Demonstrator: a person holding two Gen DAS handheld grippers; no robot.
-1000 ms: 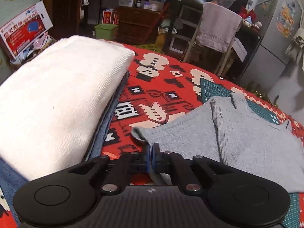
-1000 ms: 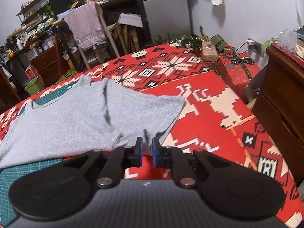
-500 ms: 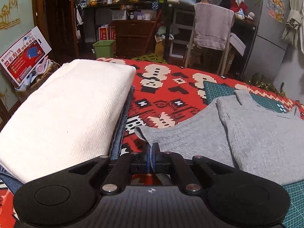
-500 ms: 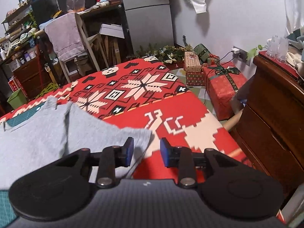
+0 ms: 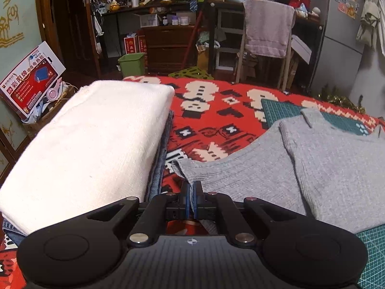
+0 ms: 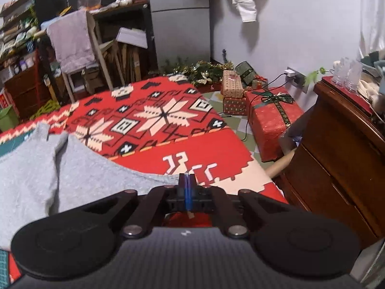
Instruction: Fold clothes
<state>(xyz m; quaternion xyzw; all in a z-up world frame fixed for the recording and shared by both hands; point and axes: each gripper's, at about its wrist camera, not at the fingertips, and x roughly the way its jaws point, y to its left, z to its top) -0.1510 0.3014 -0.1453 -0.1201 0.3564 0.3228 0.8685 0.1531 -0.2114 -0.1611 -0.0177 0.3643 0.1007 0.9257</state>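
Observation:
A grey ribbed shirt point(image 5: 320, 168) lies spread on the red patterned cloth point(image 5: 216, 110), with one side panel folded over its middle. My left gripper point(image 5: 191, 190) is shut on the shirt's near left corner, and grey fabric shows between its blue pads. In the right wrist view the same grey shirt point(image 6: 43, 183) stretches left from my right gripper point(image 6: 187, 183), which is shut on the shirt's near right corner at the hem. Both grippers sit low over the cloth at the near edge.
A folded white towel point(image 5: 91, 149) rests on folded blue jeans point(image 5: 160, 168) just left of my left gripper. A green cutting mat point(image 5: 281, 110) lies under the shirt. A wooden dresser point(image 6: 336, 159) and wrapped gift boxes point(image 6: 272, 118) stand beyond the table's right edge.
My right gripper stood open around the shirt's right corner half a second ago and has shut on it. My left gripper has stayed shut on the left corner.

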